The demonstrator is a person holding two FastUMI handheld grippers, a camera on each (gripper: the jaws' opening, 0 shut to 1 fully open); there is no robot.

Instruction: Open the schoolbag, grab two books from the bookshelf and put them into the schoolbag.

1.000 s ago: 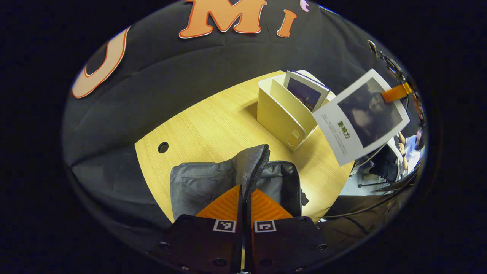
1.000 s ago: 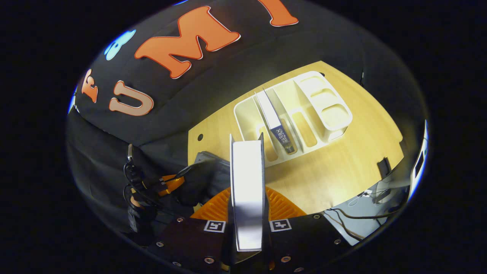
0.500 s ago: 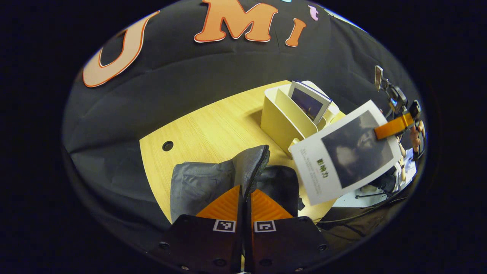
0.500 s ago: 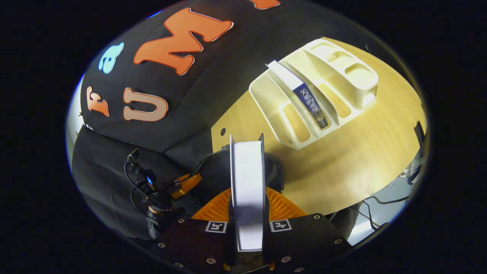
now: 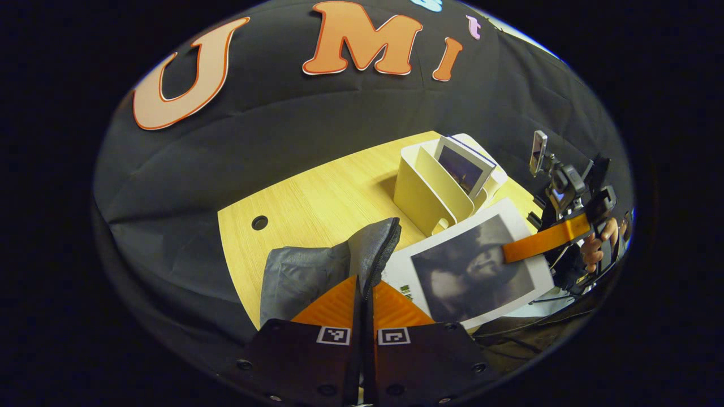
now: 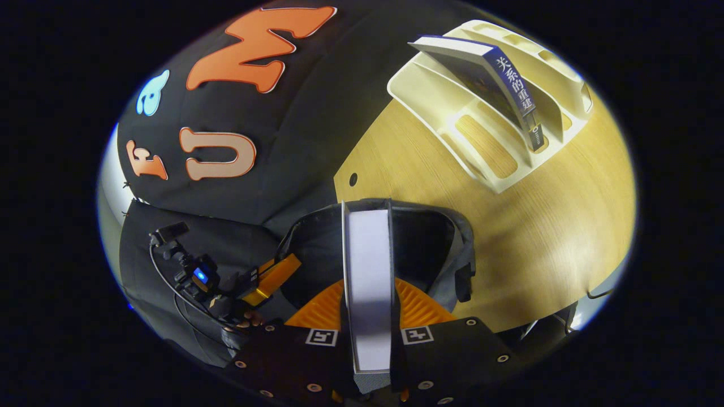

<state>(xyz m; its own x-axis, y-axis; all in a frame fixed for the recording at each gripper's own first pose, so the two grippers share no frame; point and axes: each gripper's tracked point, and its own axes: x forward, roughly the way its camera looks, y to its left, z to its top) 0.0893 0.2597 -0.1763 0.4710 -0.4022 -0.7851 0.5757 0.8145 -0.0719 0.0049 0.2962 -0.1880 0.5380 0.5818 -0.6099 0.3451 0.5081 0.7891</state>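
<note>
Now book (image 6: 367, 282) page-edge up, pointing into schoolbag (image 6: 435, 243).

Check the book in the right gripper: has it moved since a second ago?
Yes. In the left gripper view the held book has dropped from beside the bookshelf towards the schoolbag, whose rim the left gripper pinches.
</note>
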